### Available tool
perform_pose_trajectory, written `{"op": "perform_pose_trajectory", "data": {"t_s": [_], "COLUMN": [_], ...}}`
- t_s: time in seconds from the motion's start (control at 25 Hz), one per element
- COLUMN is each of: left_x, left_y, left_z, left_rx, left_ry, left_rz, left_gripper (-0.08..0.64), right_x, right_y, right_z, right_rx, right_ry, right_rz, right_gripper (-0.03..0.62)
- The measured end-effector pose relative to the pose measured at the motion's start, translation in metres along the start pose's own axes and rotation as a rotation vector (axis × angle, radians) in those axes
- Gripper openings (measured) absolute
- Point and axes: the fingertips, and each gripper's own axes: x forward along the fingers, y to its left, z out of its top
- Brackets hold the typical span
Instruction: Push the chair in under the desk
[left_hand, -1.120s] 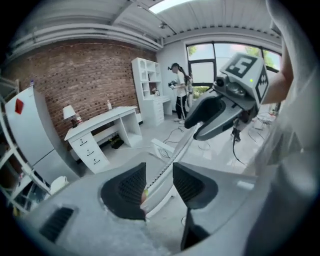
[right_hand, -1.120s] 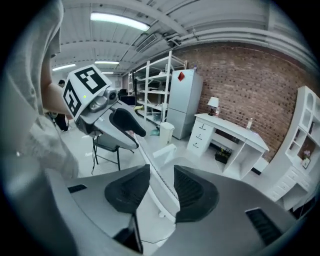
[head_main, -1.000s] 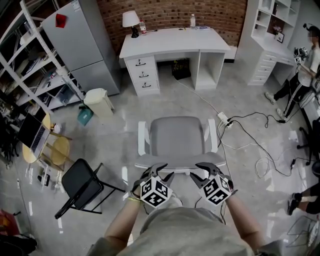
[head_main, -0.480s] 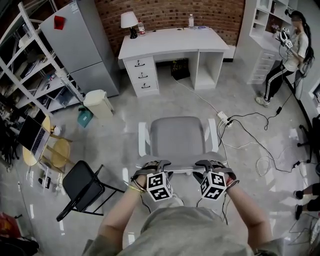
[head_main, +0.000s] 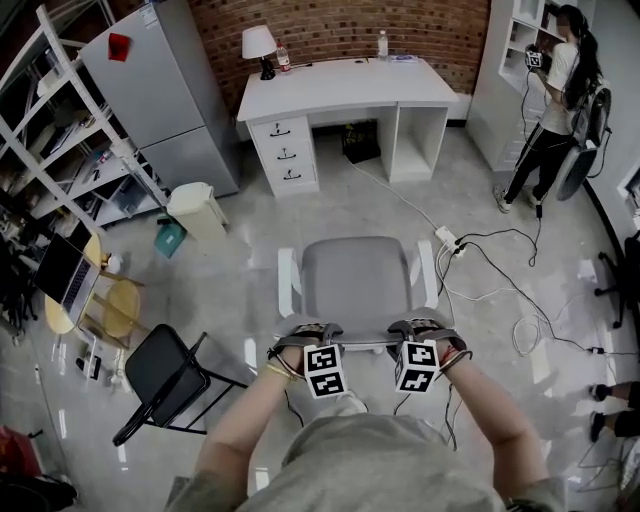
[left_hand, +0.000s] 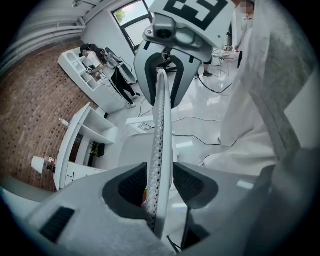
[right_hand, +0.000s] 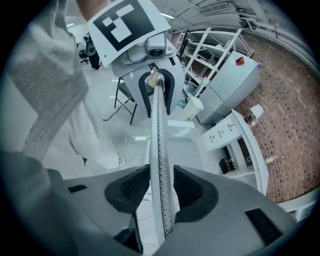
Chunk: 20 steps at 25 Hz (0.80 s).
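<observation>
Nearest in, the left gripper (head_main: 300, 331) and right gripper (head_main: 425, 327) sat side by side on the curved top edge of the perforated grey mesh backrest (head_main: 363, 341). Each claw was partly open and straddled that thin rim. In both gripper views the pads ran close along either face of the rim, with no clear squeeze on it. Just beyond the claws lay the grey office chair with white armrests (head_main: 355, 278), its seat facing away from them. It stood out in the open, well short of the white desk with drawers (head_main: 345, 85), which was far ahead against the brick wall. The chair looked light and likely to roll easily, but the mesh would flex. The stiff top rim, held wide with both claws, was probably the best place for a straight push. Cables and a white power strip (head_main: 447, 238) lay ahead to the right of the right claw and could snag a wheel. Since a second earlier, both claws had dropped onto the rim and rolled level. The chair had not moved.
</observation>
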Motion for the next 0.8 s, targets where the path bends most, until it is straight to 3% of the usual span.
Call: {"op": "perform_pose_trajectory", "data": {"t_s": [0.28, 0.52, 0.8], "left_x": [0.018, 0.024, 0.028], "left_y": [0.003, 0.007, 0.01], "left_z": [-0.009, -0.016, -0.023], "left_rx": [-0.03, 0.012, 0.06], "left_ry": [0.036, 0.107, 0.157], "left_rz": [-0.013, 0.02, 0.053], "left_gripper": [0.161, 0.116, 0.037], "right_x": [0.026, 0.033, 0.037], "right_y": [0.006, 0.004, -0.004], "right_z": [-0.001, -0.004, -0.007], "right_rx": [-0.041, -0.047, -0.08], "right_ry": [0.027, 0.066, 0.111], "right_rz": [0.026, 0.022, -0.052], "right_gripper": [0.127, 0.12, 0.038]}}
